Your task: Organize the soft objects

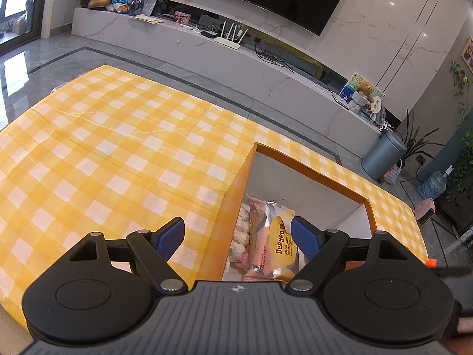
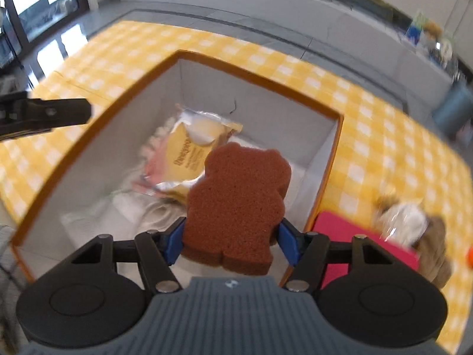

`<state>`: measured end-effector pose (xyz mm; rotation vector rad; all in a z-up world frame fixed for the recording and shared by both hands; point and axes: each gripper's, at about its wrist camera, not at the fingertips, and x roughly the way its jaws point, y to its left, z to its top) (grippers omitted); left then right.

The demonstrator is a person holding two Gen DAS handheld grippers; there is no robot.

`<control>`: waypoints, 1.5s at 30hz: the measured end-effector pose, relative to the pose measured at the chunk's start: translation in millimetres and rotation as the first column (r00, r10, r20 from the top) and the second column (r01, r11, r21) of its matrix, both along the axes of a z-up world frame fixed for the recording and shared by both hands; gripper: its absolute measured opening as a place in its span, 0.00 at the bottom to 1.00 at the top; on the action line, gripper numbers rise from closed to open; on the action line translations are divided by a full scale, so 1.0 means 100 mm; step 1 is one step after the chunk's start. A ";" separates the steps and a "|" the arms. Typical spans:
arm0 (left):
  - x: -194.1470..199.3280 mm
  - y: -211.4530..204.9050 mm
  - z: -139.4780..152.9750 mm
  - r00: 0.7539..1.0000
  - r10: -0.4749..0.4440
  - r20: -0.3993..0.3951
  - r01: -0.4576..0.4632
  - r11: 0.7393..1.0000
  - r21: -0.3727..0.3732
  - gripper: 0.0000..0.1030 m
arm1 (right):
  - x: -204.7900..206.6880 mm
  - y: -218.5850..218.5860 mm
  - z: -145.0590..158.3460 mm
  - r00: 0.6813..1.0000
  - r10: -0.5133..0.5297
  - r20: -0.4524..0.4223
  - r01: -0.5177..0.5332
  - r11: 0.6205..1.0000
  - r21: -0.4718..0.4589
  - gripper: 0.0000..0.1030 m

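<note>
Right gripper (image 2: 230, 238) pinches the brown bear-shaped sponge (image 2: 236, 204) above the orange box (image 2: 88, 124) (snack packet (image 2: 192, 153) inside); left gripper (image 1: 238, 236) jaws spread, empty.

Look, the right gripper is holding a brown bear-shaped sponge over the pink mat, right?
Not quite. The right gripper does hold the brown bear-shaped sponge, but over the open orange box, not the pink mat beside it. The right wrist view shows this.
</note>
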<state>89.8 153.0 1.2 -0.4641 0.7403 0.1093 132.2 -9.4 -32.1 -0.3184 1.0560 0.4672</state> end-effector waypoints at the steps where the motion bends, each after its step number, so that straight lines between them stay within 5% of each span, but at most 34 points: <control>1: 0.00 0.00 0.00 1.000 -0.002 0.001 0.002 1.000 0.001 0.93 | -0.06 0.03 -0.01 1.000 0.013 -0.023 -0.013 1.000 -0.001 0.63; 7: -0.02 -0.03 0.06 0.999 -0.014 0.034 0.013 0.999 0.036 0.93 | -0.27 0.18 -0.17 0.997 0.051 0.055 -0.045 0.993 -0.108 0.76; 13: -0.05 -0.04 0.11 0.997 -0.012 0.071 0.010 0.999 0.039 0.93 | -0.33 0.08 0.00 0.989 0.076 0.124 -0.074 0.997 -0.026 0.97; 22: -0.16 -0.28 0.28 0.972 -0.116 0.204 0.101 0.991 0.083 0.96 | -0.45 -0.32 0.55 0.930 0.016 0.368 -0.033 0.999 0.039 0.97; 27: -0.24 -0.41 0.35 0.959 -0.073 0.274 0.057 0.996 0.067 0.96 | -0.50 -0.72 0.82 0.848 -0.066 0.526 0.044 0.998 0.053 0.97; 31: -0.27 -0.50 0.43 0.948 -0.083 0.308 0.046 0.991 0.126 0.96 | -0.60 -1.04 0.95 0.771 -0.128 0.624 0.133 0.990 0.040 0.97; 38: -0.34 -0.68 0.55 0.940 -0.117 0.320 0.052 0.978 0.202 0.96 | -0.73 -1.56 1.11 0.716 -0.216 0.664 0.196 0.975 0.107 0.97; 45: -0.32 -1.11 0.68 0.939 -0.184 0.291 0.104 0.957 0.270 0.96 | -0.77 -2.06 0.92 0.702 -0.311 0.641 0.230 0.950 0.209 0.97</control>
